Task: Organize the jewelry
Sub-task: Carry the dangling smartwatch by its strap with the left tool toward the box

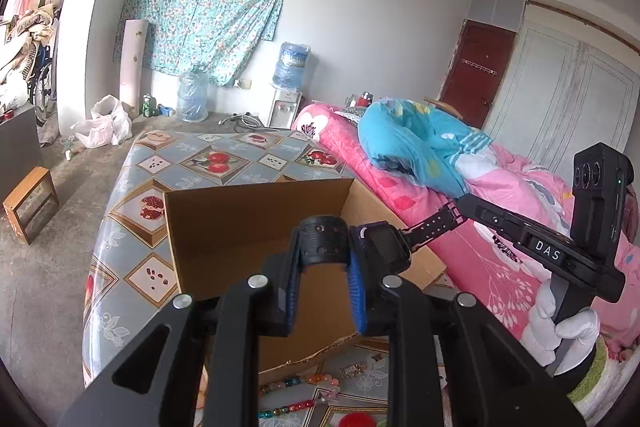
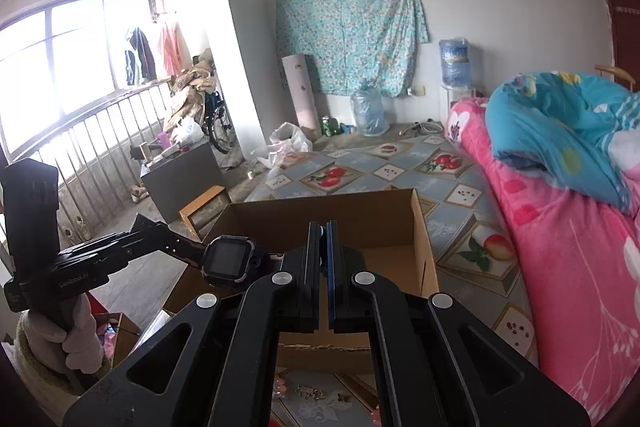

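Watch (image 1: 384, 247) held betw. both grippers over cardboard box (image 1: 256, 223): left gripper (image 1: 324, 259) clamps one strap, right gripper (image 2: 323, 247) pinches the other, jaws clenched.

Pink quilt (image 1: 500, 227), blue blanket (image 2: 560, 131), water jug (image 1: 193, 95)

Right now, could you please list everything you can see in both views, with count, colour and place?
watch: 1, black, held over the box between both grippers
box: 1, brown cardboard, open, on the table
table: 1, blue-grey fruit cloth
bead strings: at least 2, multicoloured, on the table before the box
quilt: 1, pink, right of the table
blanket: 1, blue, on the quilt
water bottles: 2, blue, by the far wall
left gripper: shut on one strap
right gripper: shut on the other strap
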A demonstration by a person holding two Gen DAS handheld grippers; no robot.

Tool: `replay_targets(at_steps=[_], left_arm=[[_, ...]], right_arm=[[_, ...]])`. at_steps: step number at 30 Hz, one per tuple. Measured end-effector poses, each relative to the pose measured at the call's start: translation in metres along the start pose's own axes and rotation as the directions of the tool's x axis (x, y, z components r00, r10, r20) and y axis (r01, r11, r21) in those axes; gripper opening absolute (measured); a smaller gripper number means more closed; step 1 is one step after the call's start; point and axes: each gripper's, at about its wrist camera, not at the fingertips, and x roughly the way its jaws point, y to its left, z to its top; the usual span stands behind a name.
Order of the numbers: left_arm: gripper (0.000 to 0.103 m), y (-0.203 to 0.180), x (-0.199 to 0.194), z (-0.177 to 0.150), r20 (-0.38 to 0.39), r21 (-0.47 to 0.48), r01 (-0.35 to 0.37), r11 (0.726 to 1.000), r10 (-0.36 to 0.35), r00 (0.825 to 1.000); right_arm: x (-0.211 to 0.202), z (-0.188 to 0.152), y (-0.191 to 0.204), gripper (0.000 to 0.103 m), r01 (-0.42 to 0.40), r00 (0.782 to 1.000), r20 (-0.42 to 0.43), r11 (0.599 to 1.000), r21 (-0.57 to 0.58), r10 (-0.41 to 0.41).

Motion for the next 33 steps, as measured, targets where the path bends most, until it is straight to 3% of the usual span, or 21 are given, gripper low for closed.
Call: replay_targets(at_steps=[3, 16, 19, 27, 33], left_arm=[[0.02, 0.002, 0.011, -0.009, -0.041, -0.012, -0.007, 1.0, 0.007, 0.999], [0.02, -0.002, 0.002, -0.039, -0.045, -0.002, 0.007, 1.0, -0.007, 0.999], [0.02, 0.001, 0.002, -0.051, -0.061, -0.032, 0.019, 0.999, -0.021, 0.998], [0.02, -0.008, -0.005, -0.09, -0.076, -0.004, 0.001, 1.0, -0.002, 0.997], [0.02, -0.015, 0.006, -0.117, -0.14, 0.018, -0.016, 1.0, 0.018, 0.99]], right_arm=[[0.009, -0.009, -0.005, 0.001, 0.002, 0.999, -0.033, 1.0, 0.022, -0.001], [-0.008, -0.038, -0.008, 0.001, -0.011, 0.999, -0.053, 0.997, 0.076, 0.015], [-0.006, -0.051, -0.012, 0.001, -0.016, 0.996, -0.081, 0.994, 0.111, 0.026], [-0.003, -0.088, -0.024, 0.001, -0.007, 0.988, -0.149, 0.977, 0.215, 0.04], [0.002, -0.108, -0.034, 0.0, 0.011, 0.981, -0.191, 0.96, 0.279, 0.044]])
